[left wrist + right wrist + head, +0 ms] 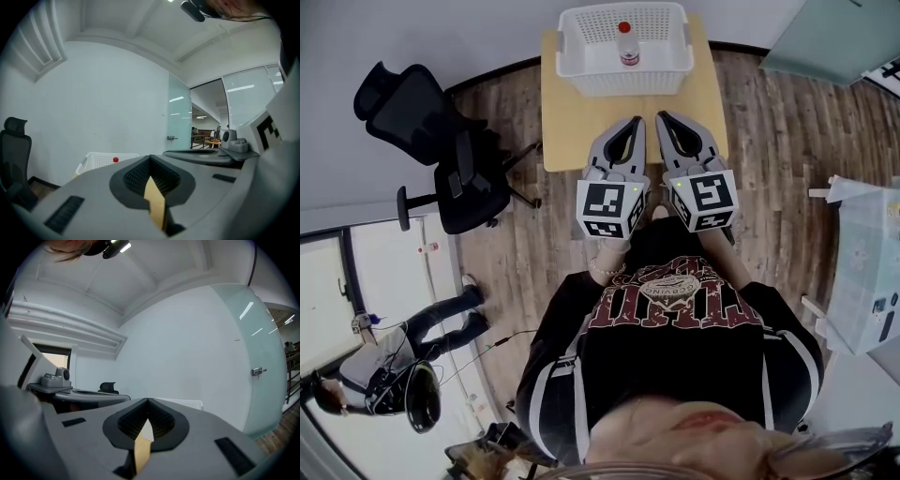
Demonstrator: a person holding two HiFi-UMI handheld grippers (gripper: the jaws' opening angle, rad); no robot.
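Observation:
I hold both grippers side by side, level, over the near edge of a small wooden table [572, 131]. My left gripper [636, 120] is shut, its jaw tips meeting with nothing between them; its own view shows the closed tips [150, 157]. Shut and empty too is my right gripper [661, 115], seen closed in its own view [147, 401]. At the table's far end stands a white perforated basket [581, 70] holding a small upright bottle with a red cap [627, 44]. The basket [101, 160] and red cap [116, 160] show beyond the left jaws; the basket's rim [187, 403] peeks over the right jaws.
A black office chair [441, 141] stands left of the table on the wood floor. A person [394, 366] sits low at bottom left. A white cart [862, 272] is at the right edge. A frosted glass door [179, 122] lies to the right of the white wall.

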